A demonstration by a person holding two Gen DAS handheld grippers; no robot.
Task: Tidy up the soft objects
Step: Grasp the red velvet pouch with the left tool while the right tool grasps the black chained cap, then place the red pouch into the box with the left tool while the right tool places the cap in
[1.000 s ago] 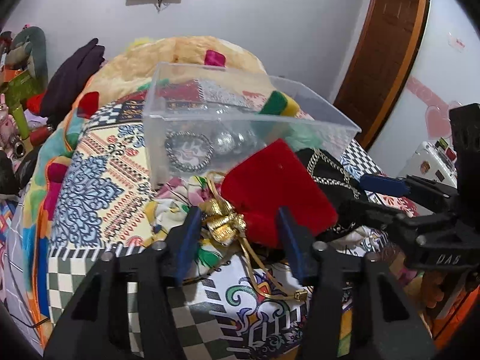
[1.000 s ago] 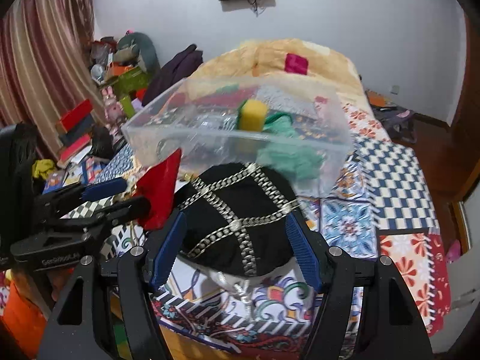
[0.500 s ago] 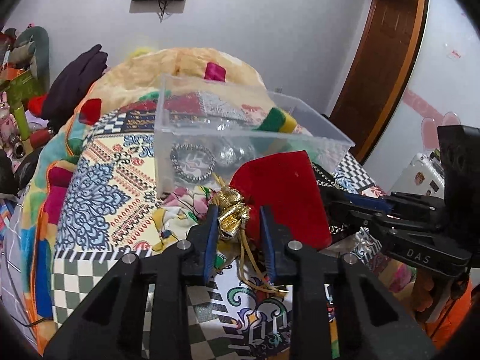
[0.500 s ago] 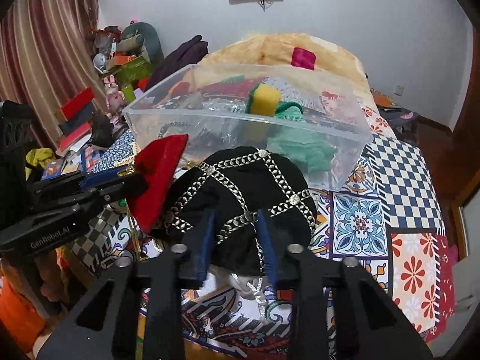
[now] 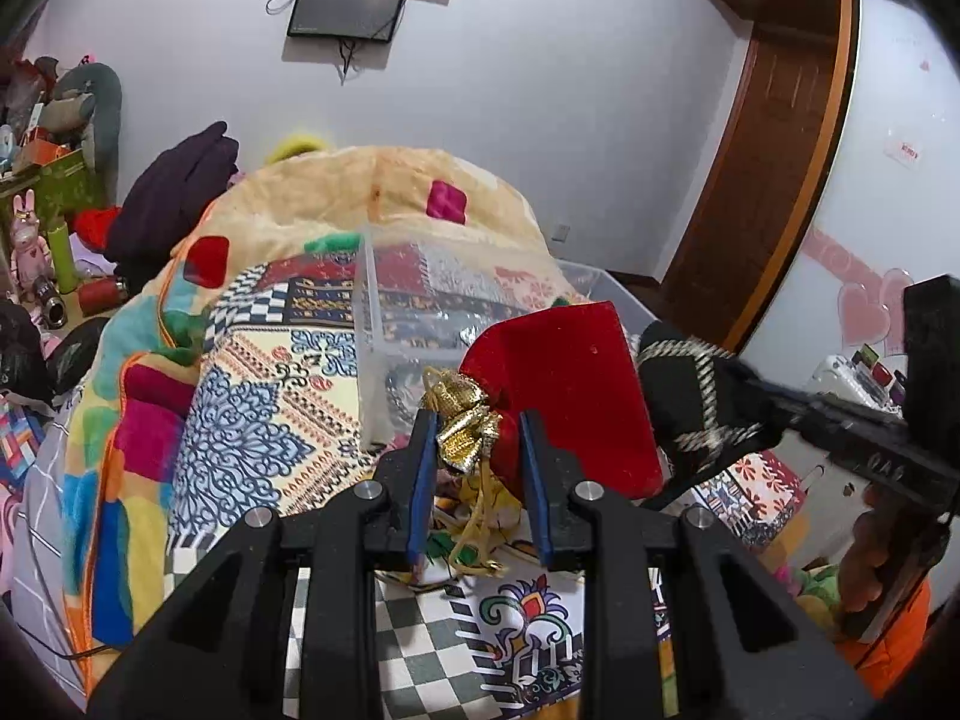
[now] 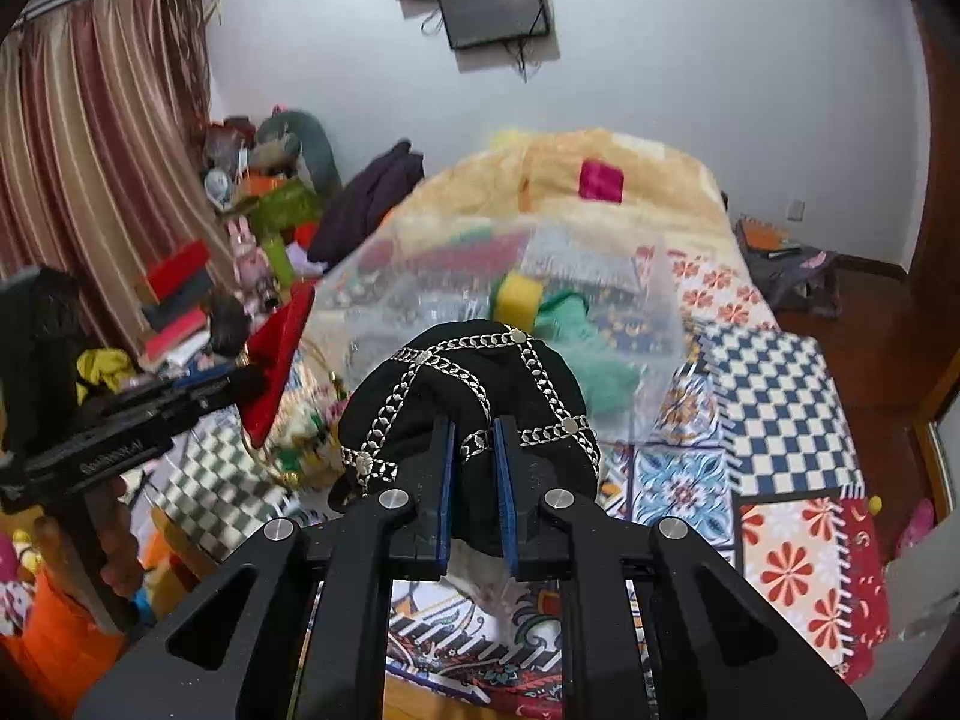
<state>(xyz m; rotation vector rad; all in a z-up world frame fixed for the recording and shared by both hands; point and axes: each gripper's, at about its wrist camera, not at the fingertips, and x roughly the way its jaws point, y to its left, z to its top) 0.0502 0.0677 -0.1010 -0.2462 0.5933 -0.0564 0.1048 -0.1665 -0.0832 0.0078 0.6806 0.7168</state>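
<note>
Over the patterned bedspread (image 5: 240, 432), just in front of the clear plastic bin (image 5: 384, 324): both grippers are loaded. Left gripper (image 5: 477, 456) has just closed down, jaws now narrow and pinching the red velvet pouch (image 5: 570, 396) at its gathered neck, right by the gold bow (image 5: 462, 420); gold drawstrings (image 5: 474, 534) dangle below. Right gripper (image 6: 471, 468) has just been closing too, jaws nearly together on a fold of the black cap with silver chain trim (image 6: 480, 378). Both items look lifted off the bed and sit near the bin's front wall, not yet inside. Handling, my read: both light and floppy, no crush risk, but they'll droop and swing. Pouch neck is the right pick point, since the bunched fabric gives the pads bulk; velvet elsewhere is likely slick. The cords could snag the bin rim, so clear it high. On the cap, hold fabric rather than chain; the metal links would slide on the pads. Yellow sponge (image 6: 519, 294) and green cloth (image 6: 570, 324) already sit in the bin, so room is limited.
</note>
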